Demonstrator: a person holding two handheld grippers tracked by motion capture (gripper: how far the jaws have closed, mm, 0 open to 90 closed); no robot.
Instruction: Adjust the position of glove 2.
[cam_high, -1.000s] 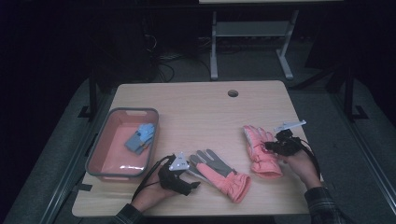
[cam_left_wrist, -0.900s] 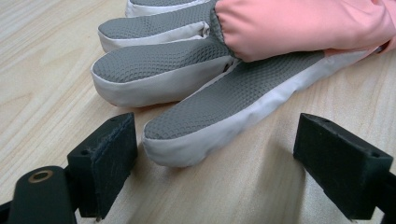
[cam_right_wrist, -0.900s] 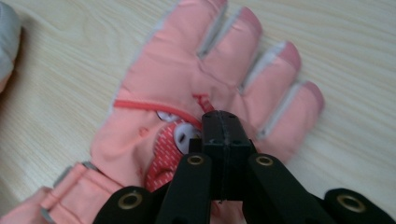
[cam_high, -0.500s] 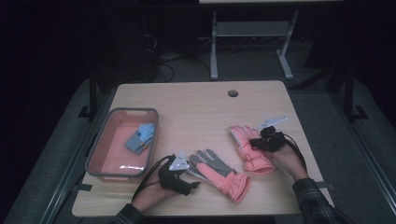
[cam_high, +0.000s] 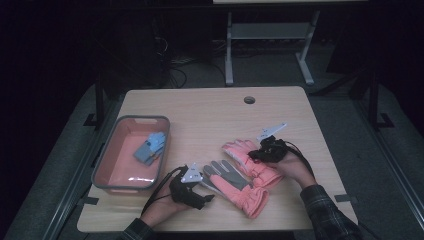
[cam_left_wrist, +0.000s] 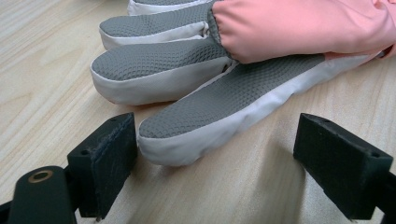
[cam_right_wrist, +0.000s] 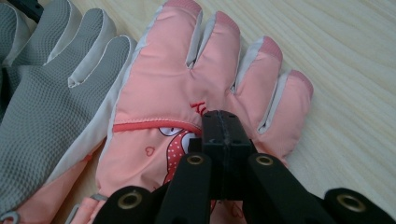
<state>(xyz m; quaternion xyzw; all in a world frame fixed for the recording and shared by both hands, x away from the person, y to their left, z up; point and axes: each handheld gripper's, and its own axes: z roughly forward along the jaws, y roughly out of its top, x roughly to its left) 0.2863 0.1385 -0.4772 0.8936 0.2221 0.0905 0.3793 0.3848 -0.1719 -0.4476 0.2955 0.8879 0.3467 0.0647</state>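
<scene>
Table (cam_high: 210, 115): light wood top, round cable hole (cam_high: 249, 100) near its far edge.
Bin (cam_high: 102, 162): pink inside with a grey rim, on the table's left side.
Bin contents: a blue and grey item (cam_high: 150, 148) lying toward the far right corner; what it is cannot be told.
Behind the table: white metal frame (cam_high: 267, 45) on a dark floor, cables (cam_high: 175, 67) to its left.
Table sides: dark mats (cam_high: 60, 170) along both.

The room is dark. A light wooden table (cam_high: 210, 115) with a round cable hole (cam_high: 249, 100) stands on a grey floor (cam_high: 345, 120). Behind it stands a white metal frame (cam_high: 267, 45), and black cables (cam_high: 172, 70) lie on the floor.
</scene>
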